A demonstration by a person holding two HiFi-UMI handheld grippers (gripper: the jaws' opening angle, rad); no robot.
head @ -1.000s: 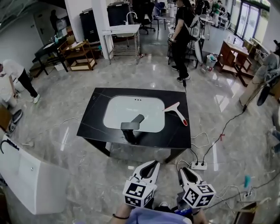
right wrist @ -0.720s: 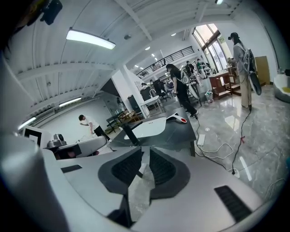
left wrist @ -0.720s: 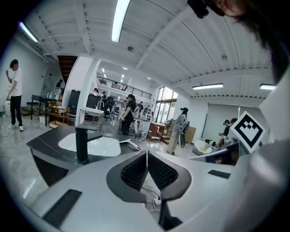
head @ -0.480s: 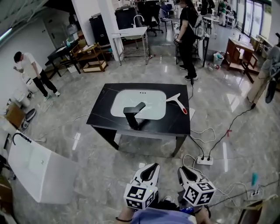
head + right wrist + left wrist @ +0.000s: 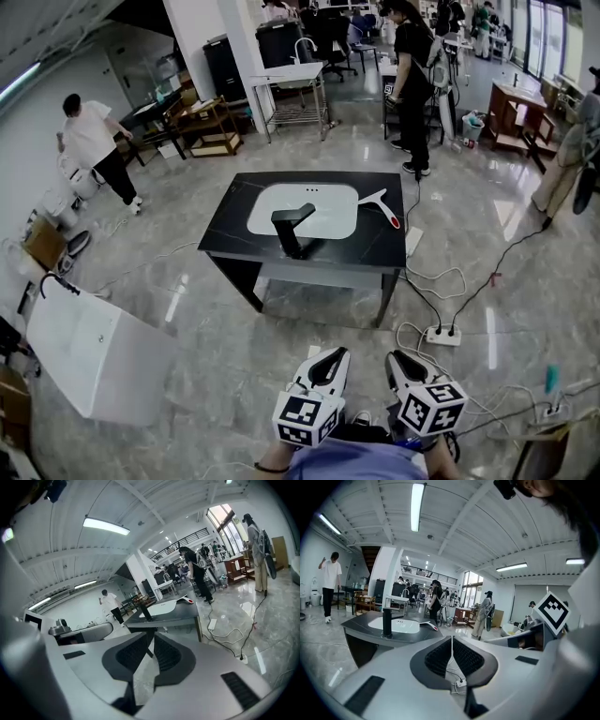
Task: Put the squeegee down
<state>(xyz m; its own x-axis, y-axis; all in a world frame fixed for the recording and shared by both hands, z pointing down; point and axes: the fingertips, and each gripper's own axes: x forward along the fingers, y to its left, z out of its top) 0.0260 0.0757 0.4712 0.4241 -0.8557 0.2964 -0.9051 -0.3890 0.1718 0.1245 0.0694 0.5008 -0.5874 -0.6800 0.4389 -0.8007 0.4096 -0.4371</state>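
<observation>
The squeegee (image 5: 382, 208), white with a red handle tip, lies flat on the black table (image 5: 328, 251) just right of the white sink (image 5: 305, 208) and its black faucet (image 5: 291, 225). It also shows far off in the left gripper view as the squeegee (image 5: 429, 625) and in the right gripper view as the squeegee (image 5: 183, 600). Both grippers hang low in the head view, well short of the table. My left gripper (image 5: 330, 356) (image 5: 452, 639) is shut and empty. My right gripper (image 5: 398, 359) (image 5: 151, 637) has its pads almost together with nothing between them.
A power strip (image 5: 441, 333) and loose cables lie on the floor right of the table. A white tub (image 5: 94, 352) stands at the left. One person (image 5: 94, 141) stands far left, another person (image 5: 412, 66) behind the table. Shelves and desks line the back.
The table with the squeegee has drawn farther away in the head view. Both grippers stay low in the picture, empty. The person at the left has stood up and walked nearer.
</observation>
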